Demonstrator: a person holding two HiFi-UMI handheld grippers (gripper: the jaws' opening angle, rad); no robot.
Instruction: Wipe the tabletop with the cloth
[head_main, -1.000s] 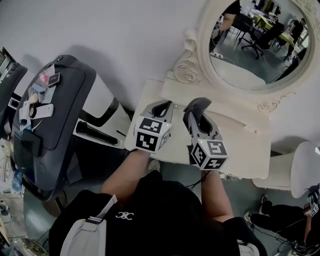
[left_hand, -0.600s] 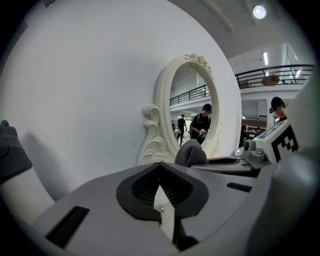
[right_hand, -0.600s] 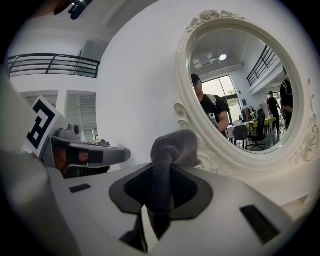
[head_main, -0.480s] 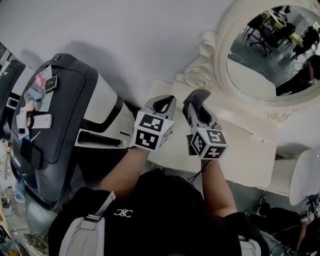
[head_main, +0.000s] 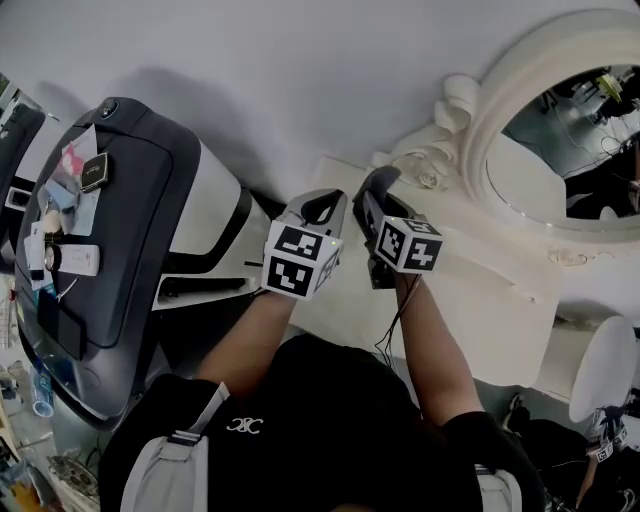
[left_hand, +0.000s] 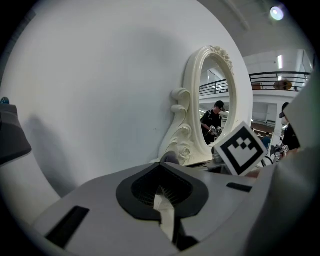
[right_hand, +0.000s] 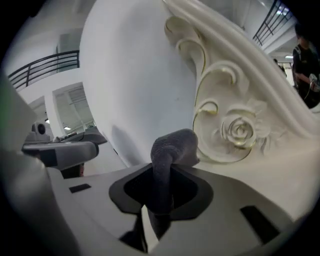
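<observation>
Between right gripper (right_hand: 165, 187) fingers (right_hand: 200, 192): fuzzy grey cloth (right_hand: 172, 147) (carved cream mirror (right_hand: 240, 130) behind).

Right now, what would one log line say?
right gripper: shut on grey cloth | left gripper: shut, empty | grey cloth: close to mirror frame

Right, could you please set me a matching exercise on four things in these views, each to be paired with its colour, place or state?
Things:
1. cloth
2. mirror frame
3. left gripper
4. tabletop

Descriptions:
A. cream, carved with a rose
B. flat, pale and plain
C. grey, clamped in the right gripper
D. jaws together, nothing between them

Pairs: 1-C; 2-A; 3-D; 4-B.
</observation>
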